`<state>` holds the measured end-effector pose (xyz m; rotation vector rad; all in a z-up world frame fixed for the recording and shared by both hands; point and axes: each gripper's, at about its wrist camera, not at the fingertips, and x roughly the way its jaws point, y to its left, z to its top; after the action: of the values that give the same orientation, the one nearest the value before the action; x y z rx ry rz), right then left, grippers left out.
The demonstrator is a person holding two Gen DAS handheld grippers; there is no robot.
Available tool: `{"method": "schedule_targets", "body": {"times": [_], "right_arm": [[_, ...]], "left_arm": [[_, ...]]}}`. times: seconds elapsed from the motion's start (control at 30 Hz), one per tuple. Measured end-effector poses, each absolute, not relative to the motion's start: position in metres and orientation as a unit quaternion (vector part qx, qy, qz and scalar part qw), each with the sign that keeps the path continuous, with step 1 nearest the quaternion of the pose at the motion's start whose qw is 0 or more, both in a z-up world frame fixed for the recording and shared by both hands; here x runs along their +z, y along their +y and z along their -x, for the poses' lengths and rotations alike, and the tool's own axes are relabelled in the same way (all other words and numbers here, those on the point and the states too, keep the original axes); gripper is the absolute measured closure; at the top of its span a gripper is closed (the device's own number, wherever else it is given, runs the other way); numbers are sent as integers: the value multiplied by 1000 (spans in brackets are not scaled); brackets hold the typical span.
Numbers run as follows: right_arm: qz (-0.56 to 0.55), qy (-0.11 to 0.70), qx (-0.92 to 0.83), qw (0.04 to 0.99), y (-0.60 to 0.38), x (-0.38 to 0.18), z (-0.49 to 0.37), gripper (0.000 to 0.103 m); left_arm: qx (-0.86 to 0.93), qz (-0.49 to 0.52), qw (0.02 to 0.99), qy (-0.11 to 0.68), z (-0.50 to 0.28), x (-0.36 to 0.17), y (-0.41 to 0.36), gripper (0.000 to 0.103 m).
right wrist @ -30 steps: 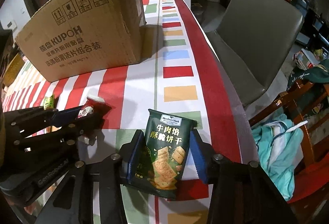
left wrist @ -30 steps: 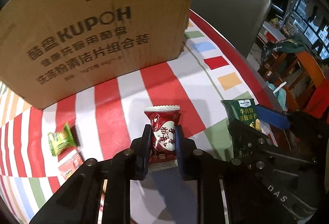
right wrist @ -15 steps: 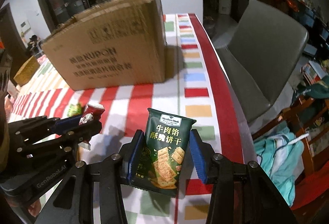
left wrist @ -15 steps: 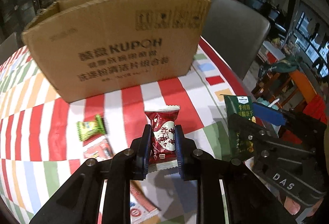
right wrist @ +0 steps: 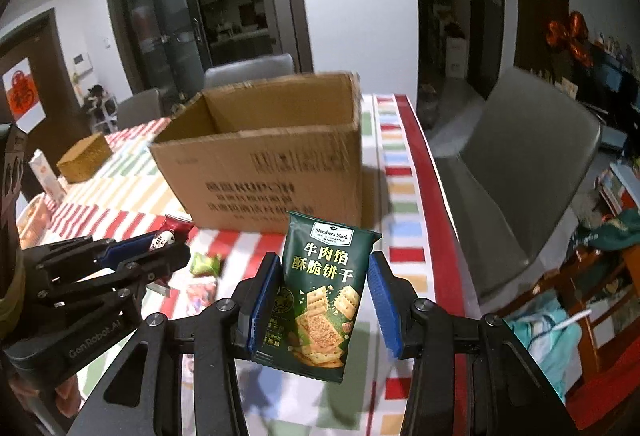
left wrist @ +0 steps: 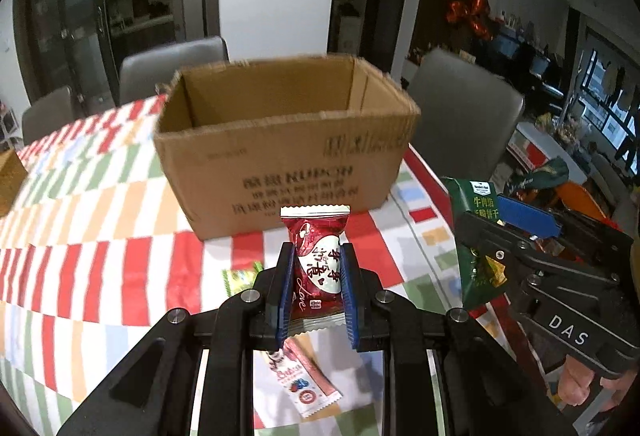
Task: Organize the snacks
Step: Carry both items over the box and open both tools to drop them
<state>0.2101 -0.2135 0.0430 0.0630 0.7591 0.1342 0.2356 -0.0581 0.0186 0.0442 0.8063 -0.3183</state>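
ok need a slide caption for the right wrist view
Right claw grips a dark green cracker packet above the striped tablecloth, facing an open brown cardboard box.

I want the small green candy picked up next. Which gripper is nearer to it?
Left. The left gripper hangs just above and beside the green candy; the right gripper is farther off, toward the table's red edge.

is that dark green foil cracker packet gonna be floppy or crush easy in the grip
The dark green foil cracker packet stands upright above the right gripper, so it probably holds shape, likely puffed with air. It looks light for its size. The glossy film may slip, and the pictured crackers would probably break under a hard squeeze.
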Motion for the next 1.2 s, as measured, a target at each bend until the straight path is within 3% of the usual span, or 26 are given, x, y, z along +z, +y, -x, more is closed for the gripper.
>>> {"method": "schedule_targets", "body": {"times": [0.63, 1.2], "right_arm": [[-5, 303, 103, 947, -182, 116, -254, 57], [40, 301, 102, 947, -168, 126, -319, 57]], "left_arm": [[-124, -40, 941, 311, -260, 94, -29, 81], [-119, -18, 932, 342, -330, 89, -12, 81]]}}
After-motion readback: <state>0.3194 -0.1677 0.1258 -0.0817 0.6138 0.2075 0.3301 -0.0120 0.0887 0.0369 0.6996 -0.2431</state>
